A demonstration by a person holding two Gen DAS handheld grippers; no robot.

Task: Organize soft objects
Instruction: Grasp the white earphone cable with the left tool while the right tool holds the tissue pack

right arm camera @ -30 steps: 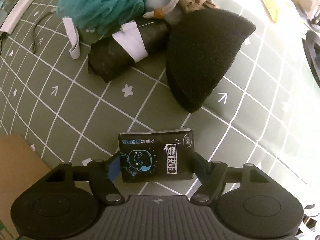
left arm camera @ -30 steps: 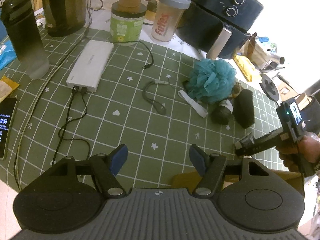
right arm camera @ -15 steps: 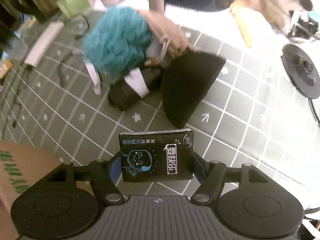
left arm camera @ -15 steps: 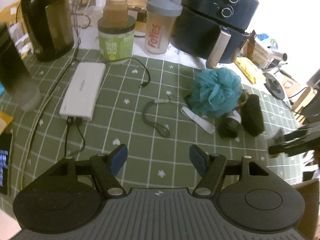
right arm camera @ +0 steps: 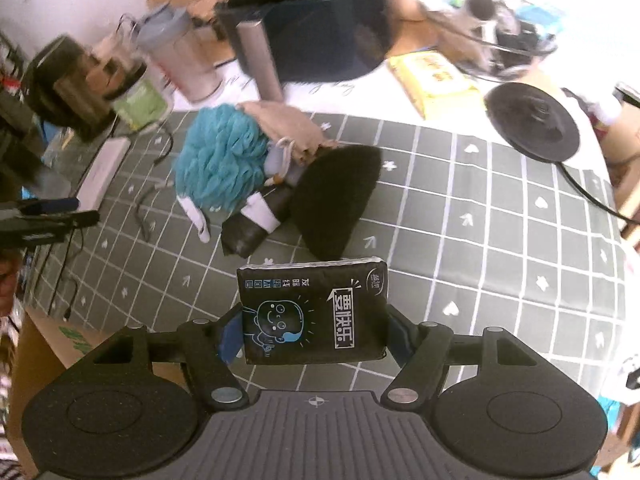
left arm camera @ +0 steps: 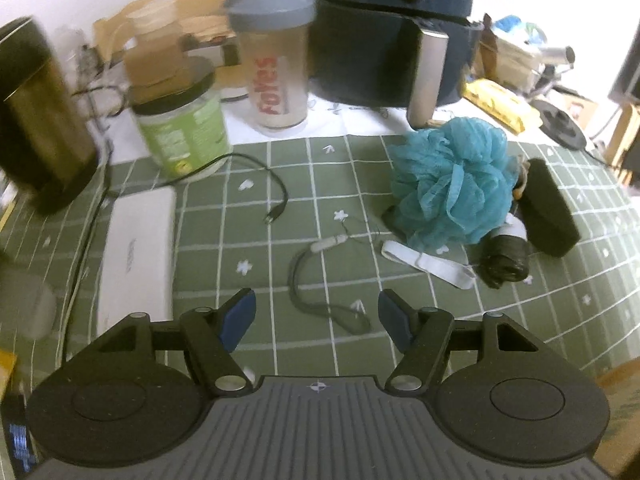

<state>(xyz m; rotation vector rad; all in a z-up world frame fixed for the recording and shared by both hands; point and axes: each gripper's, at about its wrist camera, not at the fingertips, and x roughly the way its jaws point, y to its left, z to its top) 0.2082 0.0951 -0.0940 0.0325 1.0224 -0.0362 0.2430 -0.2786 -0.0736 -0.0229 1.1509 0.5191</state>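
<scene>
Dark blue air fryer w/ steel handle (left arm camera: 384, 36) = landmark. Left of it: clear shaker bottle w/ grey lid (left arm camera: 276, 64), then green-label jar (left arm camera: 182, 128). In front-left: flat white power bank (left arm camera: 138, 256), thin black cable (left arm camera: 248, 176).

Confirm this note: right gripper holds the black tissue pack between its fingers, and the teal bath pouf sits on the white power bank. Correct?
One error. In the left wrist view, the teal bath pouf lies on the green mat, apart from the white power bank. The right gripper does hold the black tissue pack.
</scene>
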